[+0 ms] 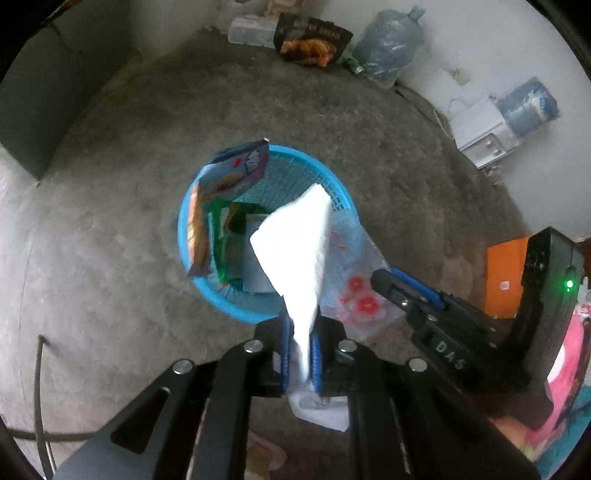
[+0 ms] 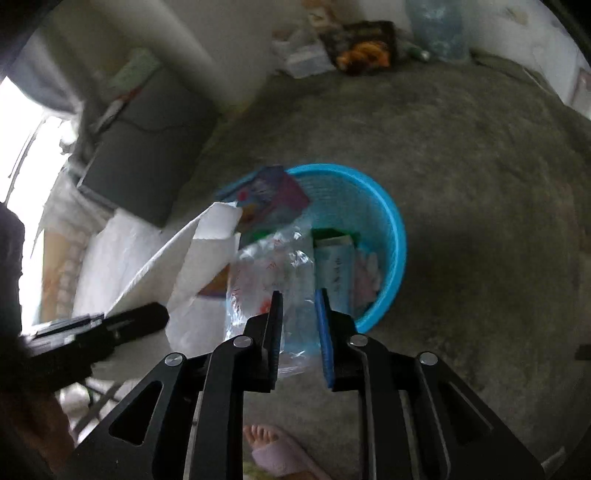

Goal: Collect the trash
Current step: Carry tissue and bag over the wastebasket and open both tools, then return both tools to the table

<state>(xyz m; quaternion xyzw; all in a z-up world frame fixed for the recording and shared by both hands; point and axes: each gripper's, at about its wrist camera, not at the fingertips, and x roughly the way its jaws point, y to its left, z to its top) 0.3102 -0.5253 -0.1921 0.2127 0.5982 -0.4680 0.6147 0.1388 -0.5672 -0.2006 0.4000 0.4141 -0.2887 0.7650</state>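
Above a blue mesh basket [image 1: 343,206] on the grey floor, both grippers are pointed steeply downward. A white paper napkin [image 1: 299,240] is pinched between the blue pads of the left gripper [image 1: 301,354]; it fans out ahead of the fingers and hangs over the basket's near rim, while a crumpled tail of it sticks out behind the pads. A clear plastic bag with red print [image 2: 273,266] is seen between the fingers of the right gripper [image 2: 299,336], which stand a little apart; whether the pads are pressing on the thin film cannot be told from either view. The bag droops across the basket's edge, just beside the napkin.

Inside the basket several wrappers are already lodged: a purple and blue packet [image 1: 243,166] leaning on the far rim, an orange one [image 1: 197,236] along the side, and a green one [image 1: 231,236] next to it.

Against the far wall a dark bread bag [image 1: 314,42], a clear plastic container [image 1: 251,29] and two large water jugs [image 1: 391,40] are seen. A bare foot in a pale slipper [image 2: 273,450] is visible beneath the right gripper
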